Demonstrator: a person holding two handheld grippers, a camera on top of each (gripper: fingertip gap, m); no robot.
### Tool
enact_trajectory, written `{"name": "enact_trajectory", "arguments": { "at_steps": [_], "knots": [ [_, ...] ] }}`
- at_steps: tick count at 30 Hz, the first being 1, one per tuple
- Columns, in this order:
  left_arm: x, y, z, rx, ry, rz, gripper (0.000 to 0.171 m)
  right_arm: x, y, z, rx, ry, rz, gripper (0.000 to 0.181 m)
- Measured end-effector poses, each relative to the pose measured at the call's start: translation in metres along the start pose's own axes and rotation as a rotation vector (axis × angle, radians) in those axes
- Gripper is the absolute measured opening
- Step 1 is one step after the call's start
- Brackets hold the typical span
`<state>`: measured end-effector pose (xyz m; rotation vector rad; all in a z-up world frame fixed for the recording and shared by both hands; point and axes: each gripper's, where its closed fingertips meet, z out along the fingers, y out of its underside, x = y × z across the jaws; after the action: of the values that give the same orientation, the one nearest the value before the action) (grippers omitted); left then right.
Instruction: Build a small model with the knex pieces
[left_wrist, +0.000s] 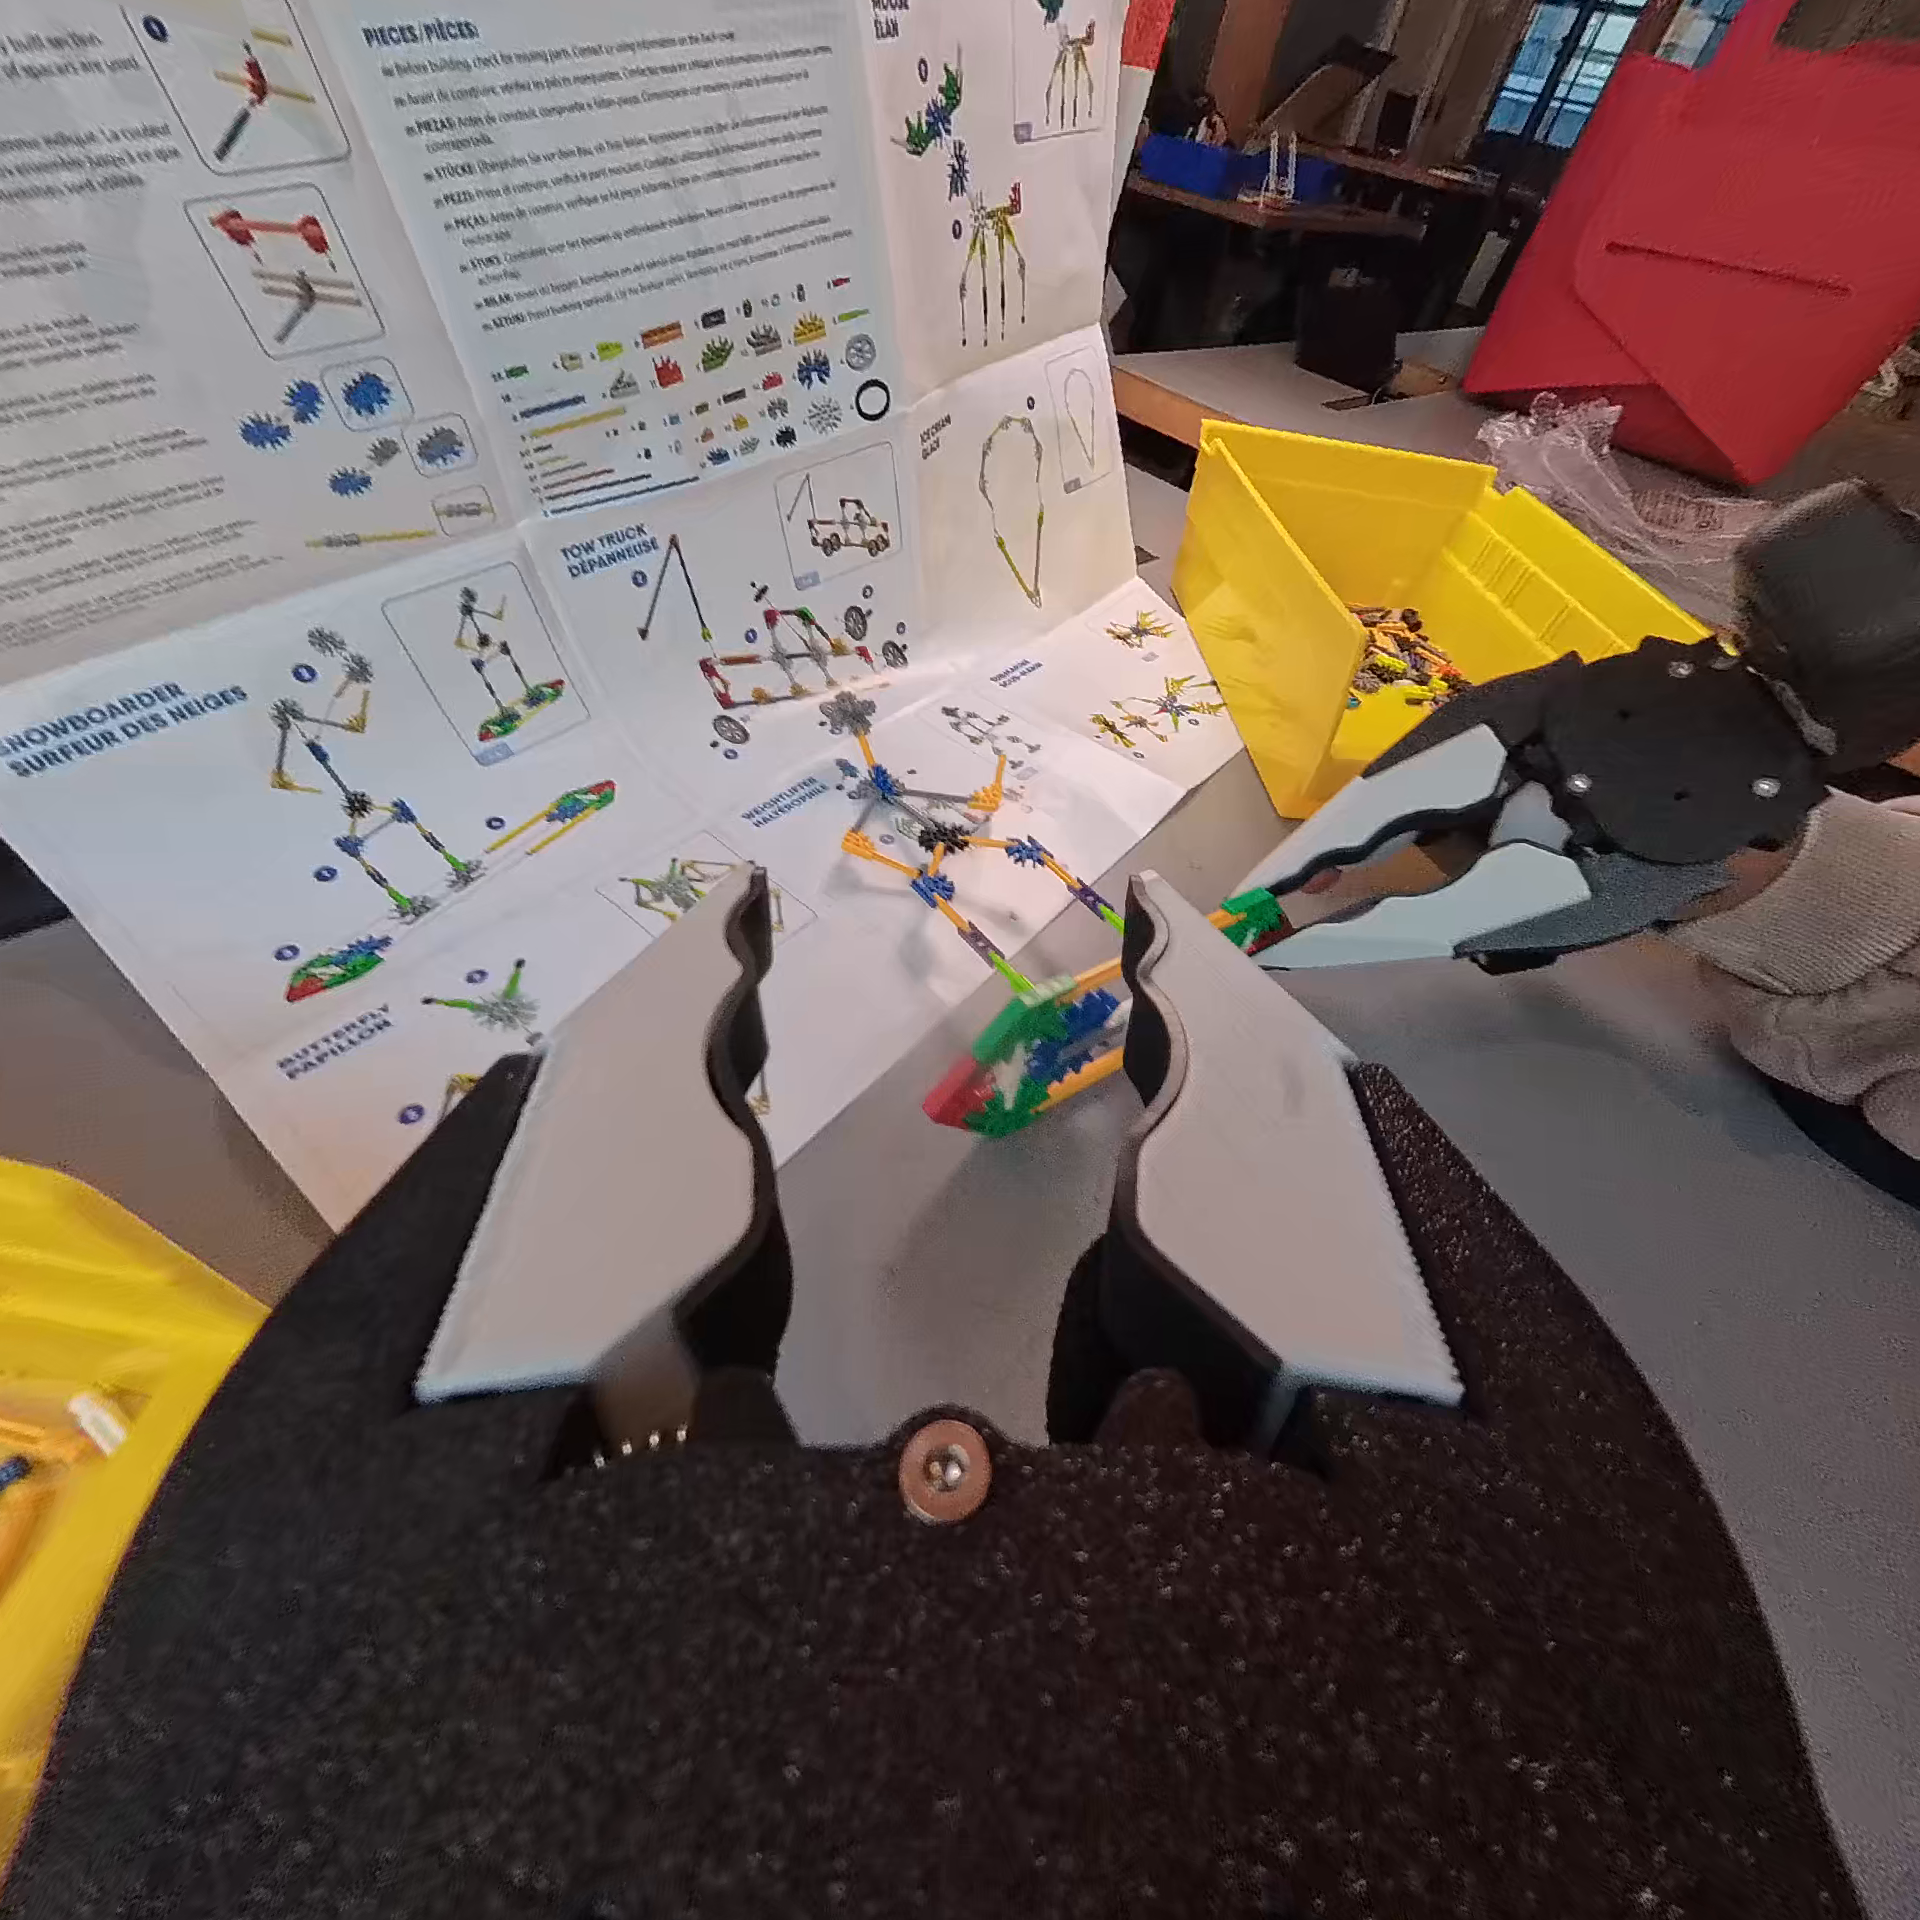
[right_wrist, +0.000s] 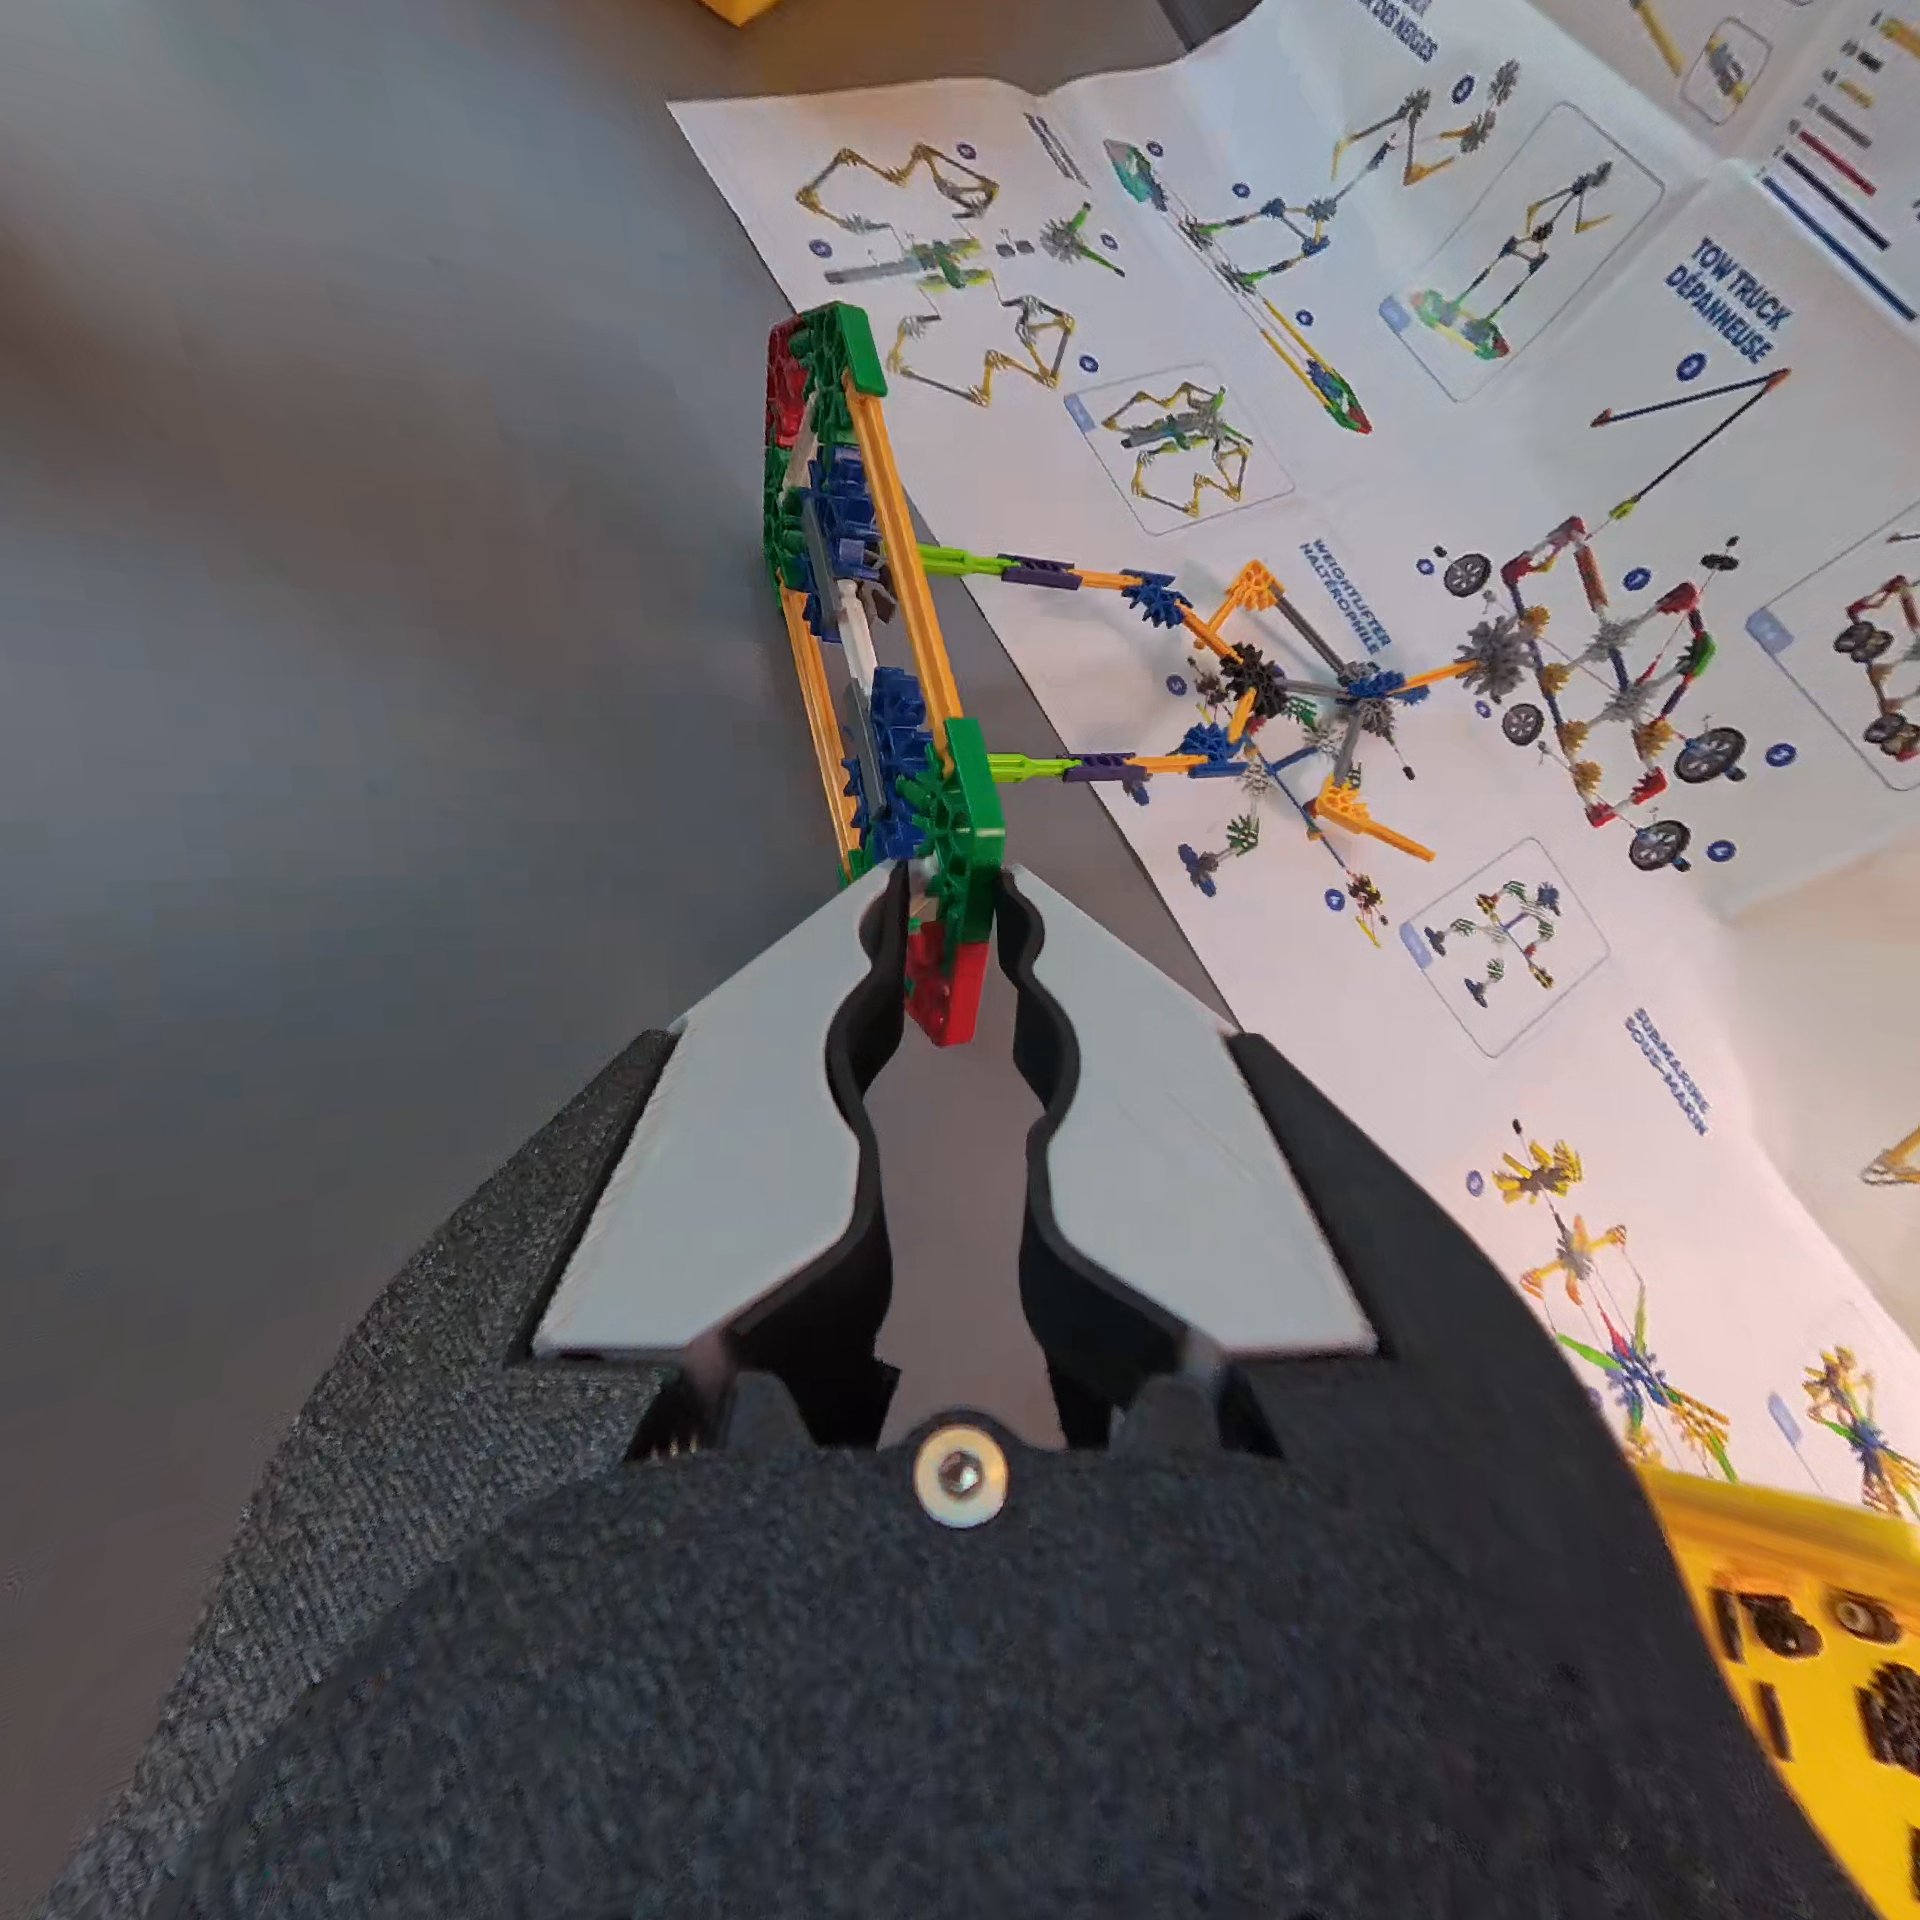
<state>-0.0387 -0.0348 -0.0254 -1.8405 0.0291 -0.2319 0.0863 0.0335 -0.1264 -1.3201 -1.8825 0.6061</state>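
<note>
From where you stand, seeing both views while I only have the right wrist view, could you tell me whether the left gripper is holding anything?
Observer: No. The left gripper is open and empty, hovering just short of the model's board.
Operator: Thank you. Is my right gripper really on the board?
Observer: Yes. From the left side the right gripper is shut on the board's far green and red end.
Operator: Where are the spare pieces?
Observer: In a yellow bin behind your gripper, right of the instruction sheet, whose upper part stands upright.
</note>
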Motion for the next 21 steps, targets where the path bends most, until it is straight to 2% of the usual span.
{"name": "enact_trajectory", "arguments": {
  "at_steps": [2, 5, 9, 11, 17, 21],
  "knots": [
    [0.013, 0.014, -0.005, -0.012, 0.011, -0.024, 0.068, 0.005, 0.004, 0.000, -0.013, 0.009, 0.025, 0.030],
    [0.024, 0.035, -0.010, -0.023, -0.009, -0.009, 0.068, 0.014, -0.018, -0.013, 0.085, 0.043, 0.076, 0.045],
    [0.021, 0.060, -0.010, -0.048, -0.067, -0.007, 0.068, 0.019, -0.059, -0.033, 0.279, 0.051, 0.265, 0.050],
    [0.014, 0.070, -0.007, -0.071, -0.105, -0.011, 0.070, 0.016, -0.067, -0.031, 0.314, 0.061, 0.342, 0.053],
    [-0.024, 0.087, 0.001, -0.127, -0.216, -0.069, 0.079, 0.011, -0.057, -0.006, 0.222, 0.172, 0.325, 0.072],
    [-0.041, 0.082, -0.001, -0.103, -0.273, -0.060, 0.081, 0.028, -0.059, -0.012, 0.203, 0.264, 0.307, 0.080]
  ]
}}
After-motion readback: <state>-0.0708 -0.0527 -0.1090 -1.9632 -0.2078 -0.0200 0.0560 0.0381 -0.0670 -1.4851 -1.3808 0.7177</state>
